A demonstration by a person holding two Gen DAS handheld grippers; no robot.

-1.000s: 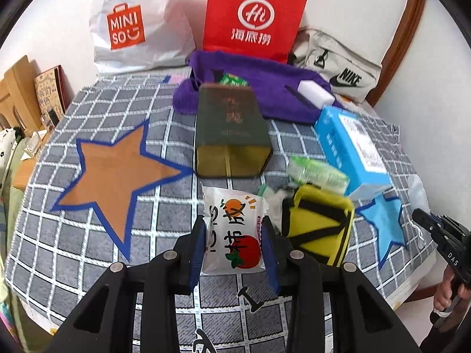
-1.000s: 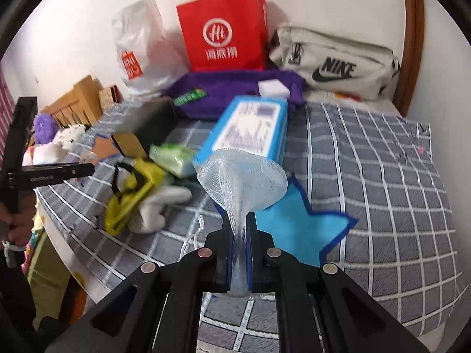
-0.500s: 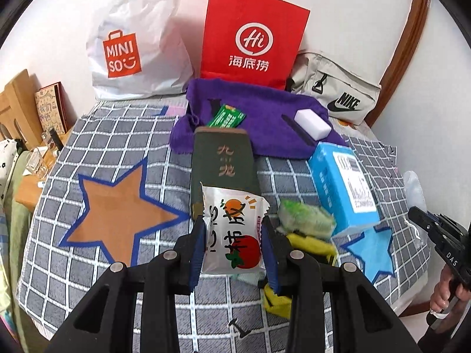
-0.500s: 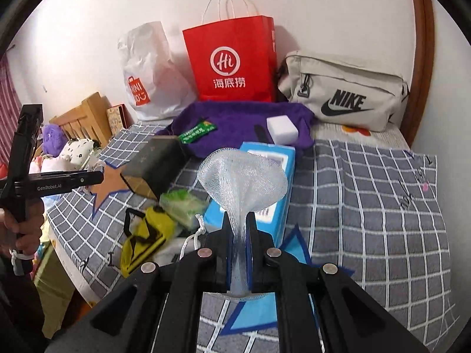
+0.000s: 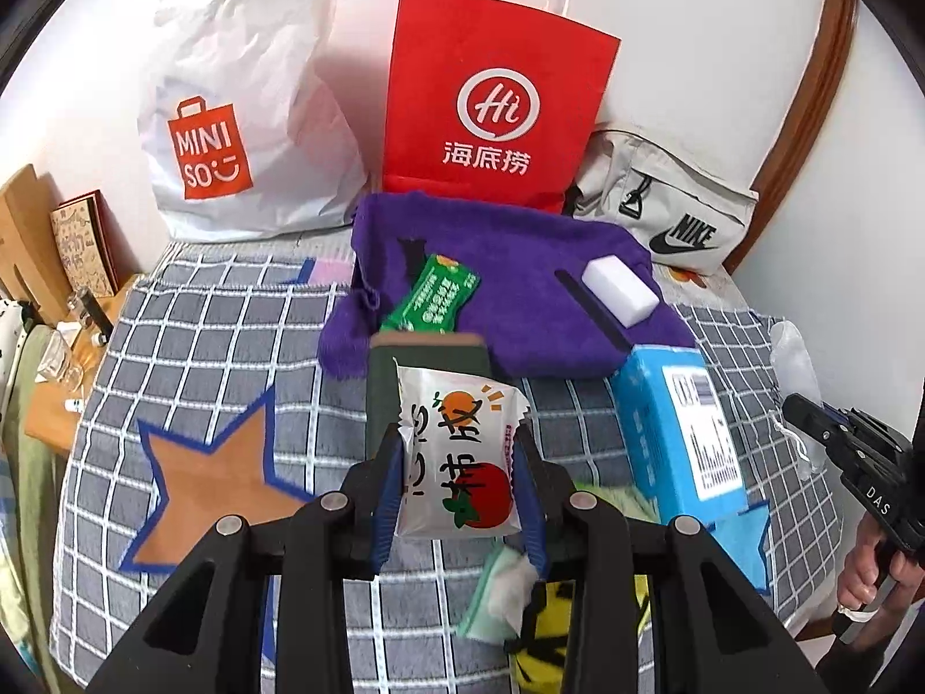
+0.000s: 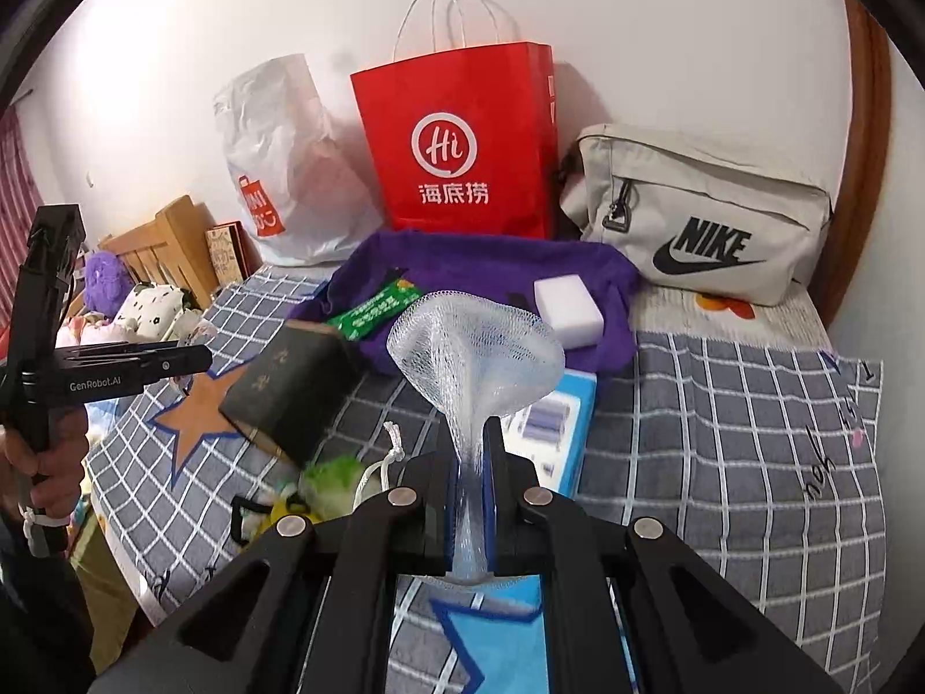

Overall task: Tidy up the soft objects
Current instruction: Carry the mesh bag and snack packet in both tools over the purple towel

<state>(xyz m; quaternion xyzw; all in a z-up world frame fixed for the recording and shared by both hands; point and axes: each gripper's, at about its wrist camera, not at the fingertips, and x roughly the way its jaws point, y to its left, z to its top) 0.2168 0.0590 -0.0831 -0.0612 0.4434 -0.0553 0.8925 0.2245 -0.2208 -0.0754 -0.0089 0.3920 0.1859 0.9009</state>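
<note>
1. Orange felt marks your leftmost landmark: the orange star [image 5: 214, 486] lies flat on the checked bedspread [image 5: 191, 335], likely a drop spot.
2. Right of that star, your left gripper [image 5: 459, 480] is clenched on one white snack packet [image 5: 459, 460], held upright and clear of the bedspread so it can be carried.
3. Behind the packet lies one dark box [image 6: 289, 384]; beyond it one purple towel [image 5: 520, 266] carries one green wrapper [image 5: 433, 298] and one white sponge block [image 5: 618, 292].
4. Farther right of the orange star, one blue carton [image 5: 676, 434] lies next to one blue star [image 6: 497, 648].
5. Your right gripper [image 6: 469, 497] pinches one mesh bath pouf [image 6: 474, 350] by its neck, lifted above that blue star.
</note>
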